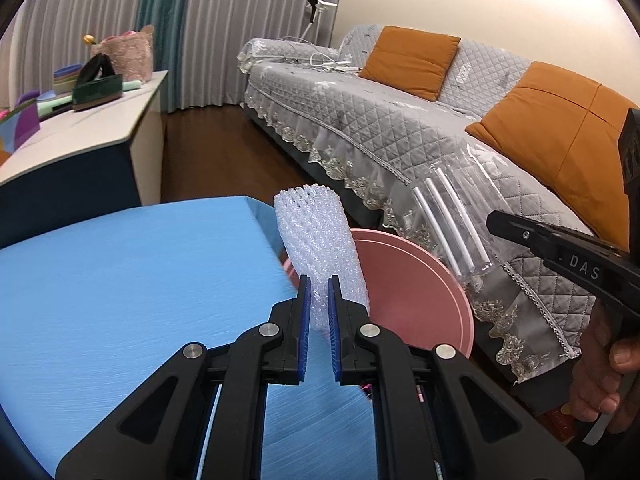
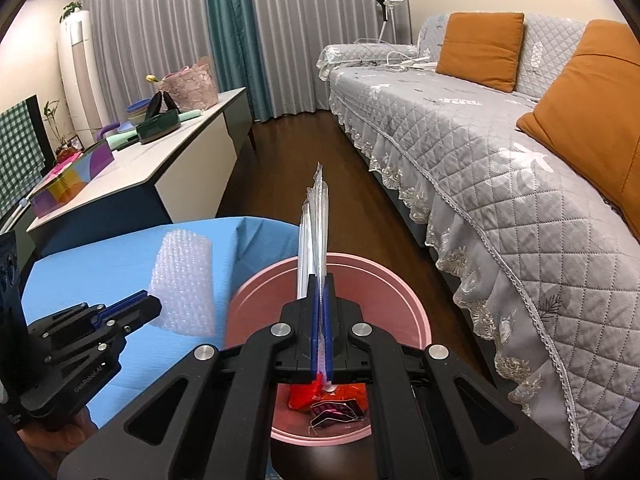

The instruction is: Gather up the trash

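My left gripper (image 1: 319, 285) is shut on a rolled piece of bubble wrap (image 1: 320, 248), which stands up at the edge of the blue table (image 1: 120, 280), right beside the pink bin (image 1: 420, 296). In the right wrist view the left gripper (image 2: 154, 305) and the bubble wrap (image 2: 184, 276) hang just left of the bin's rim (image 2: 400, 288). My right gripper (image 2: 321, 282) is shut on a clear plastic packet of white straws (image 2: 316, 224), upright above the bin. Red and dark wrappers (image 2: 332, 404) lie at the bin's bottom. In the left wrist view the packet (image 1: 452, 220) sticks out of the right gripper (image 1: 494, 222).
A grey quilted sofa (image 2: 480, 152) with orange cushions (image 2: 480, 48) runs along the right, close behind the bin. A white sideboard (image 2: 160, 168) with bowls and bags stands at the left. Dark wooden floor (image 2: 288, 160) lies between them. A hand (image 1: 600, 380) grips the right gripper's handle.
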The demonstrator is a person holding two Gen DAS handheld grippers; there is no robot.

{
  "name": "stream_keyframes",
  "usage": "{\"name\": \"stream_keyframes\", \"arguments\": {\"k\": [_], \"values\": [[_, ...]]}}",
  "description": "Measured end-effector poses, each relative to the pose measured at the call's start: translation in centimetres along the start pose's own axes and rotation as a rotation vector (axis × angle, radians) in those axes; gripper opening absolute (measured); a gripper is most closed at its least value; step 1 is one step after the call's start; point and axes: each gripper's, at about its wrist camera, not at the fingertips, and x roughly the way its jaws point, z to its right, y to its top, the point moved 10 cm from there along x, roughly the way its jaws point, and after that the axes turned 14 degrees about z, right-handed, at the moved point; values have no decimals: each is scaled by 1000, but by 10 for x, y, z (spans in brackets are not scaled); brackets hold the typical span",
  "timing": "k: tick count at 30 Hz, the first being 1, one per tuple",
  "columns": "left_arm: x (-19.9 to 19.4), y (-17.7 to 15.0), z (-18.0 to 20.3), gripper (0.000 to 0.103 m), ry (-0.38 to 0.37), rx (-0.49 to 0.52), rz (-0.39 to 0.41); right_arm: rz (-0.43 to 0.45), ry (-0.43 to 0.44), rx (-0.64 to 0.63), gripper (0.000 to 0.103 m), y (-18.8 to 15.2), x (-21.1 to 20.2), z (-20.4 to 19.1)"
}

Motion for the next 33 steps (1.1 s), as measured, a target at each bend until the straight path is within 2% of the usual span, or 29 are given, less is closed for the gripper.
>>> {"name": "stream_keyframes", "arguments": {"k": [6, 9, 10, 11, 12, 13, 14, 19, 21, 24, 26, 28, 30, 33], "values": [[14, -2, 14, 9, -32, 17, -19, -2, -22, 12, 3, -1, 3, 10], [17, -4, 20, 10, -58, 24, -30, 0, -44, 8, 8, -1, 4, 15], [18, -4, 20, 15, -60, 28, -30, 0, -50, 10, 9, -1, 4, 17], [17, -4, 20, 19, -61, 29, -31, 3, -55, 17, 17, 0, 3, 20], [16, -4, 20, 28, -64, 27, -26, 7, -60, 21, 34, 1, 3, 21], [15, -3, 19, 33, -64, 26, -20, 17, -73, 31, 44, 3, 1, 24], [12, -3, 18, 33, -63, 26, -15, 23, -79, 36, 55, 5, 0, 26], [1, 2, 11, 34, -44, 31, -4, 33, -83, 36, 56, 9, -3, 25], [-8, 5, 8, 36, -30, 33, 3, 39, -82, 31, 61, 11, -4, 23], [-24, 14, 2, 52, -8, 40, 24, 57, -81, 32, 73, 18, -9, 18], [-35, 21, -3, 58, 5, 40, 38, 75, -74, 37, 80, 25, -15, 13], [-48, 30, -9, 71, 26, 32, 54, 91, -64, 45, 87, 31, -21, 8], [-63, 40, -12, 77, 44, 29, 76, 108, -56, 49, 94, 37, -30, 1], [-90, 52, -16, 89, 70, 40, 103, 122, -41, 53, 98, 44, -44, -10]]}}
